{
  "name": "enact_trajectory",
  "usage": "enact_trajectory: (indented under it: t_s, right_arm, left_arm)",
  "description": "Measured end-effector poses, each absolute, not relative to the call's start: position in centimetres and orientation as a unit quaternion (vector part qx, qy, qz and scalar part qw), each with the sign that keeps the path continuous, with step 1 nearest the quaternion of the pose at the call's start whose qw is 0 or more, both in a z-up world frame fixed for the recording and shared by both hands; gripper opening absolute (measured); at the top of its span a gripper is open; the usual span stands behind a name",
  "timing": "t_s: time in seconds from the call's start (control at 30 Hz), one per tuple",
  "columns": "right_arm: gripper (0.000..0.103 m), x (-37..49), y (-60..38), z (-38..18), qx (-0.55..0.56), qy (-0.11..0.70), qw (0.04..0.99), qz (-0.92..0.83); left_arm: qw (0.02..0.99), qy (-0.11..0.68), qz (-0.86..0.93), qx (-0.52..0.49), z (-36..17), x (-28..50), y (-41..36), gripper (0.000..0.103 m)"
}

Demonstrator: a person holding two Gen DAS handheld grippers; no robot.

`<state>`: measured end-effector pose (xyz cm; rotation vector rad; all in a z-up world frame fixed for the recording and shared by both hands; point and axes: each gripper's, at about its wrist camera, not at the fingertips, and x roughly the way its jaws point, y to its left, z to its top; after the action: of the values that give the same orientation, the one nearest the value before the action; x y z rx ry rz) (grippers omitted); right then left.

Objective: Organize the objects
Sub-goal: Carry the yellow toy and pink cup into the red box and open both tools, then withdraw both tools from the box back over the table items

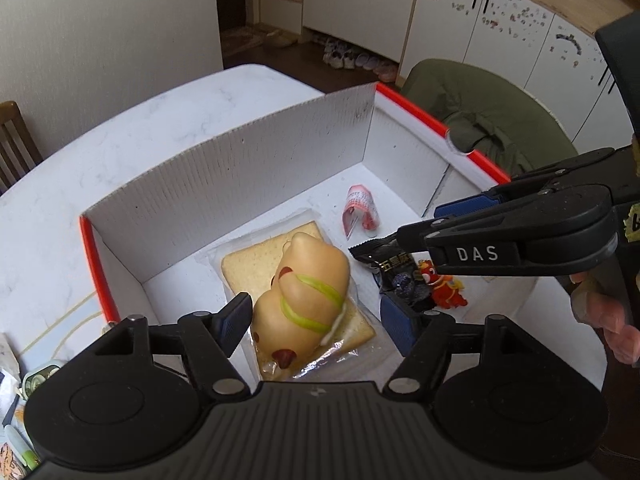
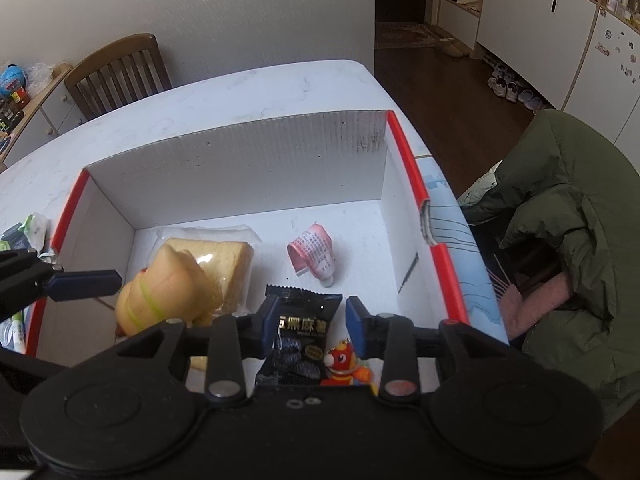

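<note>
1. Grippers first: we hold one in each hand over a white cardboard box with red edges, on a marble table.
2. Our left gripper has its jaws open, straddling a tan squishy toy without pressing it. The toy lies on a wrapped bread slice at the box's 8 o'clock.
3. Our right gripper has its jaws parted either side of a black snack packet at 6 o'clock; the pads do not squeeze it.
4. A pink tube rests near the box's centre, and a red figurine lies just beside the packet.
5. Risk, in our judgement: the toy sits unsteadily on the bread, so lifting away carelessly could snag and roll it. The two grippers are close and could collide.
6. Hidden: the packet's lower edge and the figurine's base are cut off by the gripper body. Items outside the box at 9 o'clock are too cropped to identify.
</note>
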<state>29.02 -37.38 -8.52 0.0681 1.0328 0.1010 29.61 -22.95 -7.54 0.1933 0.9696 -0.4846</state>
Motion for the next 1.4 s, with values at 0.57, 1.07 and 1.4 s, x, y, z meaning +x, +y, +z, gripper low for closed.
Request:
enact_trajectory:
  t_s: [0.57,1.07,1.4]
  right_arm:
    - [0.062,23.8,-35.5,-4.2,0.049,0.447,0.889,0.086]
    - [0.082,19.8,-26.3,-1.4,-0.002,0.397,0.901,0.177]
    - [0.090,18.6,-19.8,-1.9,-0.026,0.398,0.892,0.213]
  left_arm:
    - [0.878,0.413,-0.241,0.032,-3.0,25.9,-17.4,0.070]
    - [0.899,0.379,-0.221,0.016,-0.6,21.1,-8.6,0.078]
    - [0.906,0.384,-0.177,-0.008,-0.7,18.7,-1.2,0.083]
